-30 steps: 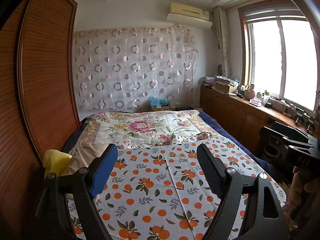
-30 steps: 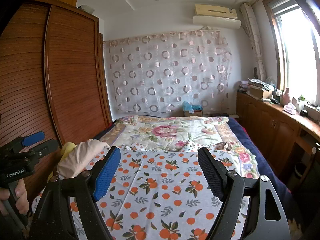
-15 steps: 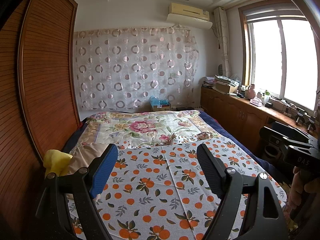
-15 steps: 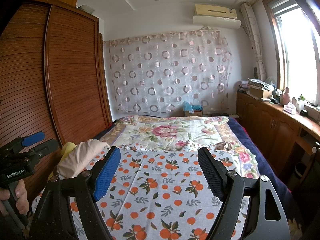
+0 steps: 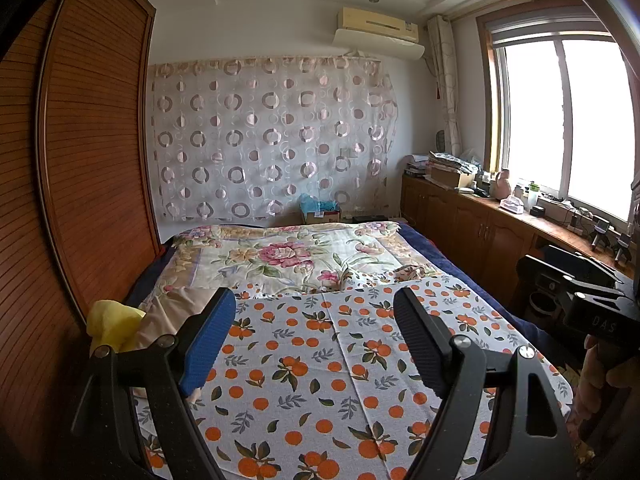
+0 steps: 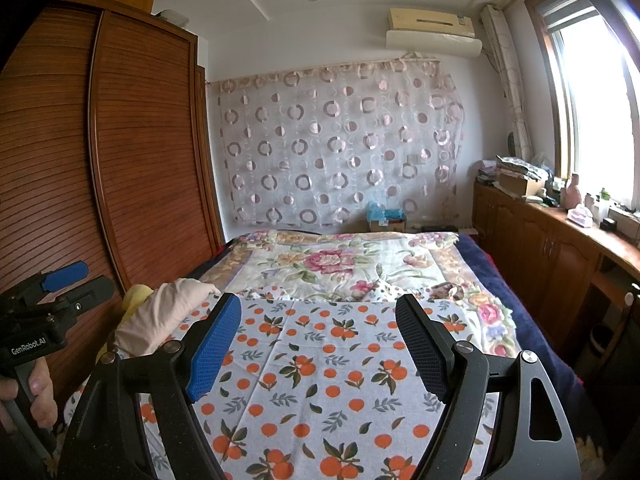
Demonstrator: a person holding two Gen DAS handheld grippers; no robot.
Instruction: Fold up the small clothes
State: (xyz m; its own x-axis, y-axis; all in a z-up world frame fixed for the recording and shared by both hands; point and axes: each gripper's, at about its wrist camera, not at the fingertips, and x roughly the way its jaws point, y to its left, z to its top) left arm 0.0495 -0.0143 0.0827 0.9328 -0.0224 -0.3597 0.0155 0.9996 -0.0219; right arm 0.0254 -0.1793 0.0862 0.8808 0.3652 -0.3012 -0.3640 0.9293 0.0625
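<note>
A beige garment (image 6: 160, 320) lies bunched at the bed's left edge on a yellow cloth (image 5: 110, 322); it also shows in the left wrist view (image 5: 168, 312). My left gripper (image 5: 316, 320) is open and empty, held above the orange-print sheet (image 5: 320, 360). My right gripper (image 6: 320, 324) is open and empty, also above the sheet (image 6: 320, 380). Each gripper shows at the edge of the other's view: the left one (image 6: 72, 286) at the left, the right one (image 5: 592, 288) at the right.
A floral quilt (image 5: 288, 256) covers the far half of the bed. A wooden wardrobe (image 6: 120, 160) stands close along the left. A low cabinet (image 5: 480, 224) with clutter runs under the window at the right. A patterned curtain (image 6: 336, 152) hangs on the far wall.
</note>
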